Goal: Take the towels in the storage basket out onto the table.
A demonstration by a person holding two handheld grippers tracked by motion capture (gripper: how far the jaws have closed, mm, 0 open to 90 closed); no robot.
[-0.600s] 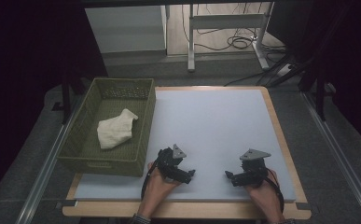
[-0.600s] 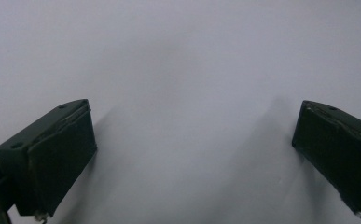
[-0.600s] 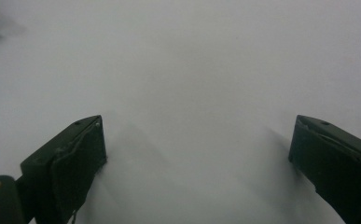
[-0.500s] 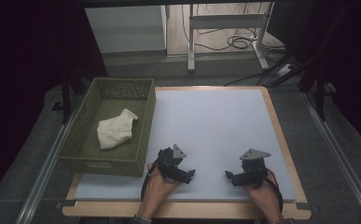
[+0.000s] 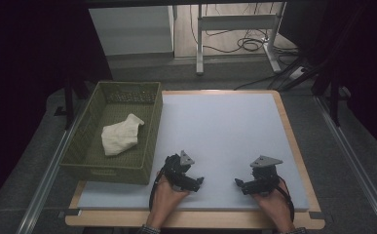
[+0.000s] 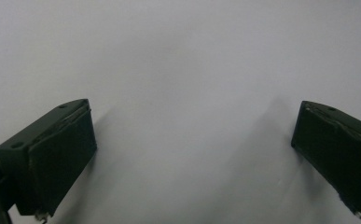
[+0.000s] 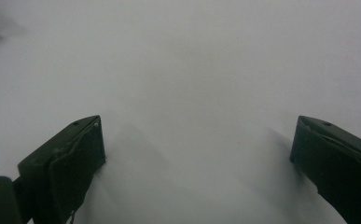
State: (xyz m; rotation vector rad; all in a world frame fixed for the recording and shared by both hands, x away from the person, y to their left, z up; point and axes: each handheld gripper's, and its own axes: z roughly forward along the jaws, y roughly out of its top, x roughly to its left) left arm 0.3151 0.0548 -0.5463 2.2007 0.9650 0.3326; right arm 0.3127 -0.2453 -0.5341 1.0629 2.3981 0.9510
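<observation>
Two grippers rest low over the near edge of a pale grey mat (image 5: 225,131), each held in one of the person's hands. The left gripper (image 5: 198,181) sits near the mat's near-left part, just right of the basket's near corner, its jaws pointing toward the right. The right gripper (image 5: 239,184) sits toward the near right, its jaws pointing left, so the two tips face each other across a bare stretch of mat, apart and not touching.

Left gripper view: both black jaws stand wide apart, with the plain grey surface between them; released, holding nothing. Right gripper view: same reading, jaws spread wide over bare mat, nothing between the pads. A dark tip of the other gripper shows at the far-left corner of that view.

A green woven basket (image 5: 149,129) stands on the left, its right wall along the left edge of the mat. Inside it lies a crumpled white cloth (image 5: 120,137), roughly mid-basket, on the floor of the basket. The cloth is well apart from both grippers, nearer the left one.

The mat lies on a wooden table (image 5: 293,136).
</observation>
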